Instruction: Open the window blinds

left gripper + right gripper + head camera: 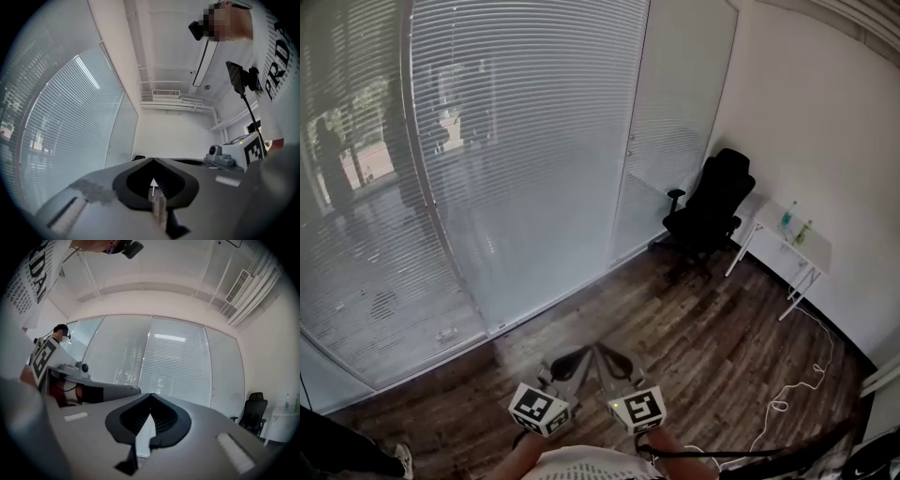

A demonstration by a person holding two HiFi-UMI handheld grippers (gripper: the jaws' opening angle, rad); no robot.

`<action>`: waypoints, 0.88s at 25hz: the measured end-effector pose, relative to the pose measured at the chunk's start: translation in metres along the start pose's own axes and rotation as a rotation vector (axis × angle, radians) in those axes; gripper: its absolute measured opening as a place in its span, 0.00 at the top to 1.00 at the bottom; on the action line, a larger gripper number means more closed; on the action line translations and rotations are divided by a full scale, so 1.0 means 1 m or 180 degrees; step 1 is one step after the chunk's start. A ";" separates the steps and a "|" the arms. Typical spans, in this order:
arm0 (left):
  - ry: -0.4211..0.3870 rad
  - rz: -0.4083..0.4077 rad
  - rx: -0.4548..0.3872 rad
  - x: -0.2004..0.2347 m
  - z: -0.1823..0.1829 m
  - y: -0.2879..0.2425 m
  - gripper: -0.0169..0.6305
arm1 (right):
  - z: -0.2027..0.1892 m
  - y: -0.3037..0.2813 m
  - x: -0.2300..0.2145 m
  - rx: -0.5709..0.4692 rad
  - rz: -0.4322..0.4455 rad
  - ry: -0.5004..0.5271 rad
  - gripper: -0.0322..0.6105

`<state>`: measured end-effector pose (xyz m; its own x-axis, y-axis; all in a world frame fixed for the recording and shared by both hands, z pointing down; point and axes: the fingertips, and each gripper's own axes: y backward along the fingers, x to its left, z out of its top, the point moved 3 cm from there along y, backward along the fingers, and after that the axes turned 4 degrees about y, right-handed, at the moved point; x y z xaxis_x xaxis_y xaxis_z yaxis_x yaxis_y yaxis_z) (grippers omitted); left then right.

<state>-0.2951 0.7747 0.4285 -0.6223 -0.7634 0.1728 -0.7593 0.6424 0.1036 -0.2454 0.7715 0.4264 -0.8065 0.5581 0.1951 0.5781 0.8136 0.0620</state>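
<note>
White slatted blinds (525,141) hang lowered over a glass wall across the room, with their slats closed. They also show at the left of the left gripper view (61,122) and straight ahead in the right gripper view (178,362). Both grippers are held low and close to my body, side by side over the wooden floor and well short of the blinds. The left gripper (577,356) (152,159) is shut, tips together, with nothing between them. Beside it, the right gripper (607,354) (150,394) is likewise shut and empty.
A black office chair (712,202) stands in the far right corner. Next to it is a small white table (811,253) with two bottles. A white cable (787,398) lies on the floor at the right. A person with a headset (60,331) stands by the glass.
</note>
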 end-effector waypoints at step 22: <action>0.0132 0.0011 0.0074 0.034 -0.010 0.021 0.99 | -0.026 -0.029 0.022 0.0088 -0.0030 -0.0297 0.94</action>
<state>-0.3303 0.7632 0.4464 -0.6170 -0.7574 0.2136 -0.7616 0.6430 0.0803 -0.2766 0.7562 0.4543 -0.8206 0.5622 0.1026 0.5679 0.8223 0.0361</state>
